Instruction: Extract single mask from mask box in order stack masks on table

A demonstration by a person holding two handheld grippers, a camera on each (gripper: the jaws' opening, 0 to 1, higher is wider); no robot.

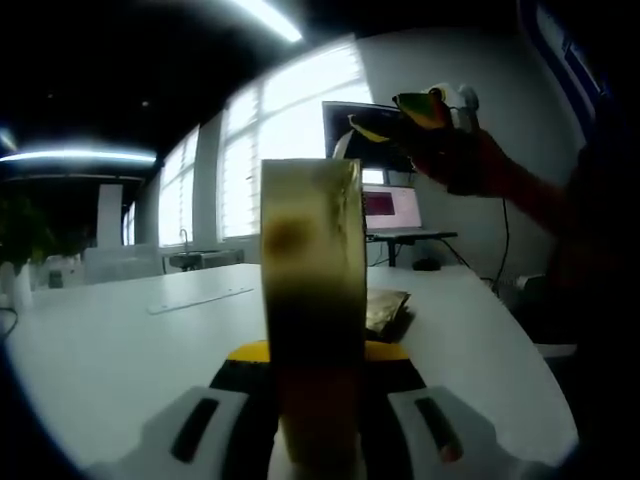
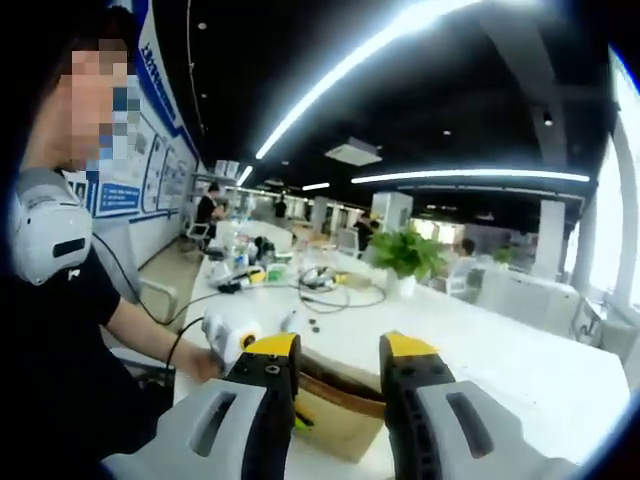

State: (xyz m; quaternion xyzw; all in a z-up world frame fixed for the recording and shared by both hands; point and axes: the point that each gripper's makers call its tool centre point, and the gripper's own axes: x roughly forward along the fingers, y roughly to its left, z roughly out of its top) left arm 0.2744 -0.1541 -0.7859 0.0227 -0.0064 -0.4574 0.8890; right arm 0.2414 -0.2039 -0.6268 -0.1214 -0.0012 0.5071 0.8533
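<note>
Worktop (image 1: 110,340) stretches white ahead of the left tongs (image 1: 313,400), whose jaws clamp the mask box (image 1: 312,300) standing upright between them, its long axis running up and away from the jaws. Beyond the box and a little to its right, a small dark stack of masks (image 1: 385,310) lies on the worktop, near it. Higher and further right, the right tongs (image 1: 425,112) hang in the air, held by a hand. In the right gripper view, the right tongs (image 2: 338,368) stand parted with nothing between the jaws, and the mask box (image 2: 335,420) sits just below and ahead of them, so this pair probably does the plucking.
</note>
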